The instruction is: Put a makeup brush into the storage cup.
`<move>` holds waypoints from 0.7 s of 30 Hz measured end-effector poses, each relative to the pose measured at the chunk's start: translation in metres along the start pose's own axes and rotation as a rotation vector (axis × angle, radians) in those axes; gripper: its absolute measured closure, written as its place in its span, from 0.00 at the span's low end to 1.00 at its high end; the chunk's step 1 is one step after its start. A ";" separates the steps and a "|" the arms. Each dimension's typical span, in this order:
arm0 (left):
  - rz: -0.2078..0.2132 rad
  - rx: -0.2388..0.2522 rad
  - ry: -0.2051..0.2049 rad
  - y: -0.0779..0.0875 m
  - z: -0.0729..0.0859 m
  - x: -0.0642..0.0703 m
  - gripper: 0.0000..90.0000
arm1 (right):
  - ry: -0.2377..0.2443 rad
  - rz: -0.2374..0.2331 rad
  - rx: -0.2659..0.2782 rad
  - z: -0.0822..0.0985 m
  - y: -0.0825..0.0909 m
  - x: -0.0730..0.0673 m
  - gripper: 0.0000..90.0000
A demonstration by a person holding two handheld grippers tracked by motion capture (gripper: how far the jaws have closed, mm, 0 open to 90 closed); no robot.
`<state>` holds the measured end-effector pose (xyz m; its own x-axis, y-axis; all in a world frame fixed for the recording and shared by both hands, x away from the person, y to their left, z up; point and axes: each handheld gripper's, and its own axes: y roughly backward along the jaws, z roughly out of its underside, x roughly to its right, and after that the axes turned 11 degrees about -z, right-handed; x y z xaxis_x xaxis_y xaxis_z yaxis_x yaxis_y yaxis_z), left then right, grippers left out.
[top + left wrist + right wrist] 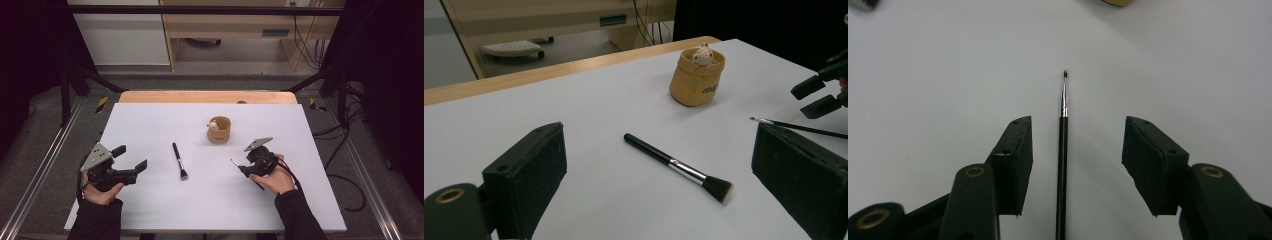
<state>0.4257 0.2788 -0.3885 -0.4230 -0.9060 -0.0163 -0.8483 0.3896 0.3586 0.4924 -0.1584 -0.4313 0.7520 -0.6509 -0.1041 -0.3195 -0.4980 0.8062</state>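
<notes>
Black fingers (1013,165) of the right gripper (1075,167) stand apart on either side of a thin brush (1062,165), which lies flat on the bench (150,120) between them, untouched by either, its fine tip pointing away. In the high view this gripper (248,166) sits near the bench's right side, toward the near edge. The left gripper (131,161), near the left edge, also has its fingers apart and holds nothing. A thicker brush (179,161) lies mid-bench, between the two grippers. A small tan pouch (219,130) with a pale figure inside stands upright beyond. Judged progress: early; neither brush is lifted or stowed, and the thin brush awaits closing of the fingers.
</notes>
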 end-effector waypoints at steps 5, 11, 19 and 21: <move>0.002 -0.001 -0.001 0.000 0.000 0.000 0.08 | -0.011 -0.022 -0.073 -0.009 -0.003 0.000 0.49; 0.003 -0.001 0.000 0.000 0.000 0.000 0.08 | -0.014 -0.041 -0.155 -0.013 -0.011 0.001 0.52; 0.004 -0.003 -0.006 0.000 0.000 0.001 0.08 | -0.020 -0.038 -0.232 -0.015 -0.022 0.002 0.62; 0.004 -0.002 -0.005 0.000 0.000 0.000 0.08 | -0.015 -0.027 -0.249 -0.015 -0.026 0.002 0.66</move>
<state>0.4256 0.2783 -0.3888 -0.4278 -0.9037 -0.0198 -0.8460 0.3926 0.3609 0.5106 -0.1383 -0.4438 0.7492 -0.6485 -0.1348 -0.1457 -0.3599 0.9215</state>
